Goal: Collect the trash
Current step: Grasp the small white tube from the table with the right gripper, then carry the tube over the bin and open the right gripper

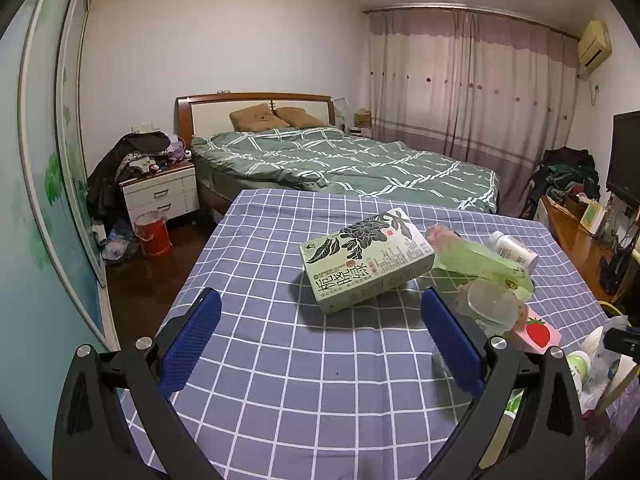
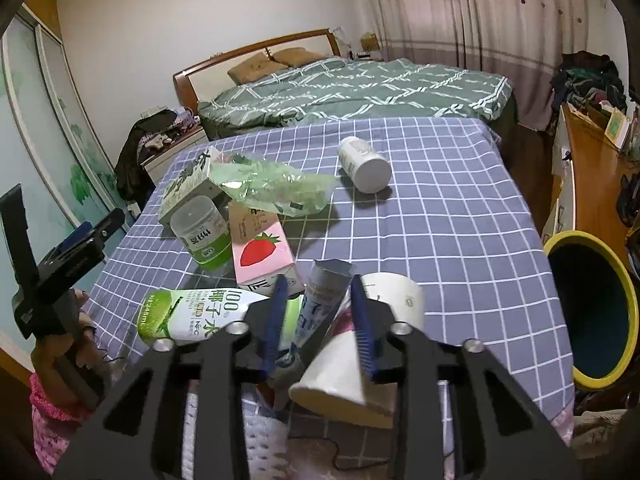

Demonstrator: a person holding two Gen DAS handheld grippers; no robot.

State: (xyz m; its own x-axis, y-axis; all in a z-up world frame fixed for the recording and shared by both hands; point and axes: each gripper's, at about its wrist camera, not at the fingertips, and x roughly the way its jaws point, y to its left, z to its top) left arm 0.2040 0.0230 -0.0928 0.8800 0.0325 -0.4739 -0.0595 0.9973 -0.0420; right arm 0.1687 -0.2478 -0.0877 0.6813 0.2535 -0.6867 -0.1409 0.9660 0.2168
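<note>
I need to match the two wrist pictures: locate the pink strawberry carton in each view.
Left wrist: pink carton with a red strawberry at right, behind the clear plastic cup.
Right wrist: left of centre, beside that cup.
Shared landmark: green tea box.

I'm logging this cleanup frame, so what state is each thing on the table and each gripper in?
Left gripper: jaws open, empty.
Right gripper: jaws closed on the tube.
Tea box: closed, one end propped up.
White bottle: capped, lying down.
Strawberry carton: lying flat.
Coconut carton: lying down.
Bin: open.
</note>
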